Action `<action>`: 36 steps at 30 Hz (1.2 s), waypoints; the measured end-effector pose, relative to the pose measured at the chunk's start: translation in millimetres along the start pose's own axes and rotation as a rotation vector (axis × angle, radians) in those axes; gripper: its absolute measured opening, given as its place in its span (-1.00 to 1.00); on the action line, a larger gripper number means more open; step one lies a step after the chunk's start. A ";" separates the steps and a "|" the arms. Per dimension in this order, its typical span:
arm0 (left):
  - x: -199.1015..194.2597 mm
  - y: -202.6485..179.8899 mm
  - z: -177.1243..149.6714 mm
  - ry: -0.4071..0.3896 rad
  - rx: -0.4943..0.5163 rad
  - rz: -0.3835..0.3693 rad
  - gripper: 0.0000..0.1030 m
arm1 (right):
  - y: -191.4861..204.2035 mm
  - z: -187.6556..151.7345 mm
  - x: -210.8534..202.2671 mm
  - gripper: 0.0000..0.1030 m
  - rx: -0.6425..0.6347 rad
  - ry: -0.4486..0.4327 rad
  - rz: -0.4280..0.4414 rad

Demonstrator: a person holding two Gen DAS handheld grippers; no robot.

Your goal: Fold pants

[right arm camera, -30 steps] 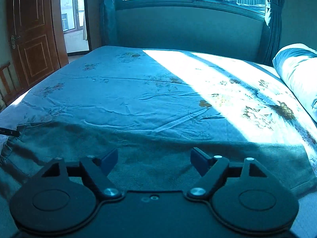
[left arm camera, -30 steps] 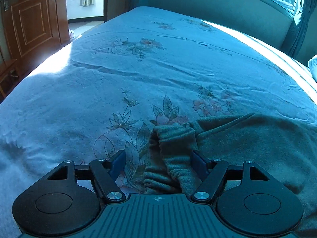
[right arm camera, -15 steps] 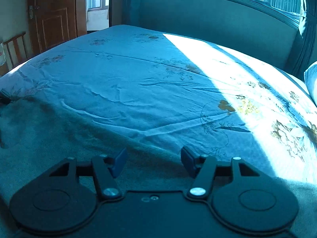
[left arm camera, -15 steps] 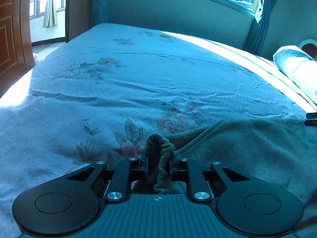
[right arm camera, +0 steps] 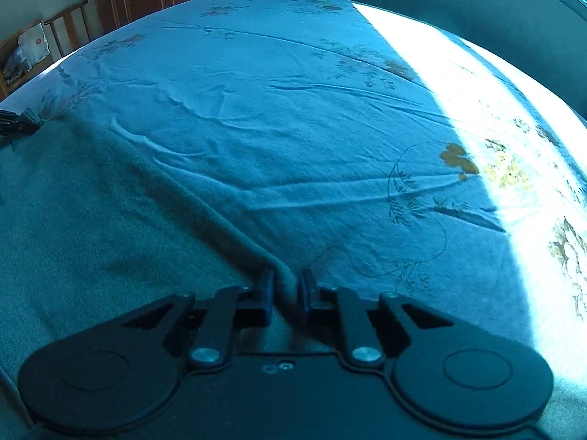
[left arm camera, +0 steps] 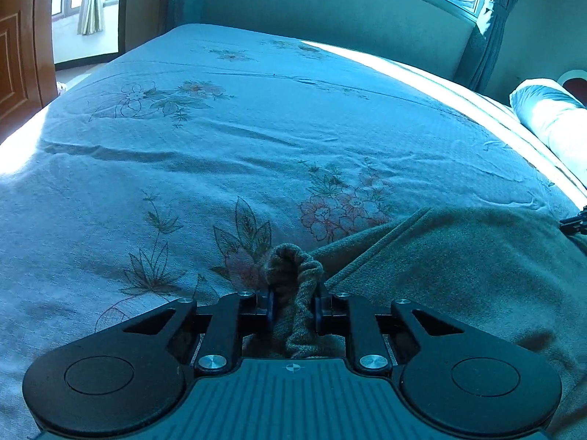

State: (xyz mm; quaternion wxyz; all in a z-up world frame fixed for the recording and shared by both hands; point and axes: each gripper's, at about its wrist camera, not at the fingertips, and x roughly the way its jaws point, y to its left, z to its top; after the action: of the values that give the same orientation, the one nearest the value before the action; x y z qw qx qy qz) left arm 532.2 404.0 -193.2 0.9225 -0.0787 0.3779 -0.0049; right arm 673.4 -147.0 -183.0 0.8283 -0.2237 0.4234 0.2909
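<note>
Gripping pants [left arm camera: 458, 275] on the bed [left arm camera: 256, 128]: left gripper [left arm camera: 293, 308] clamped on bunched waistband, right gripper [right arm camera: 284, 293] pinching the far edge. Best lifting both together, level, keeping cloth taut.

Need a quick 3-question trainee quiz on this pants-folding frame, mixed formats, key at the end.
1. True or false: the left gripper has its jaws closed on a bunched, ribbed part of the pants.
2. Multiple choice: what does the right gripper hold? A) a pillow corner B) an edge of the pants C) nothing, jaws wide open
3. Fill in: the pants lie on a floral ____.

Key: 1 true; 2 B; 3 bedsheet.
</note>
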 end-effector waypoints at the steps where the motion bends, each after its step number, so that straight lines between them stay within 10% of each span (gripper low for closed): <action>1: -5.3 -1.4 0.5 -0.016 0.009 0.001 -0.66 | 2.2 0.0 -6.8 -1.00 0.007 -0.017 -0.016; 10: -111.8 -2.9 1.3 -0.280 0.165 -0.144 -0.66 | 47.3 -27.9 -151.1 -1.00 -0.038 -0.183 -0.025; 17: -180.8 0.1 -52.1 -0.307 0.245 -0.211 -0.60 | 113.2 -97.9 -210.7 -1.00 -0.095 -0.139 -0.036; 21: -207.2 19.5 -115.2 -0.239 0.108 -0.169 0.31 | 141.5 -164.0 -219.1 -0.75 -0.002 -0.163 -0.116; 27: -242.8 29.4 -176.0 -0.159 -0.135 0.027 0.32 | 150.1 -201.2 -244.1 -0.65 0.270 -0.305 -0.114; 36: -267.6 -4.1 -194.5 -0.267 -0.542 -0.040 0.32 | 171.3 -208.3 -236.9 -0.44 0.358 -0.374 -0.185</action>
State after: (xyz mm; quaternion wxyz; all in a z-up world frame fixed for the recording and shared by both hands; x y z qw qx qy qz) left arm 205.5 390.8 -142.8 0.9092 -0.3293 0.2391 0.0882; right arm 327.5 -219.7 -120.0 0.9415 -0.0537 0.2856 0.1709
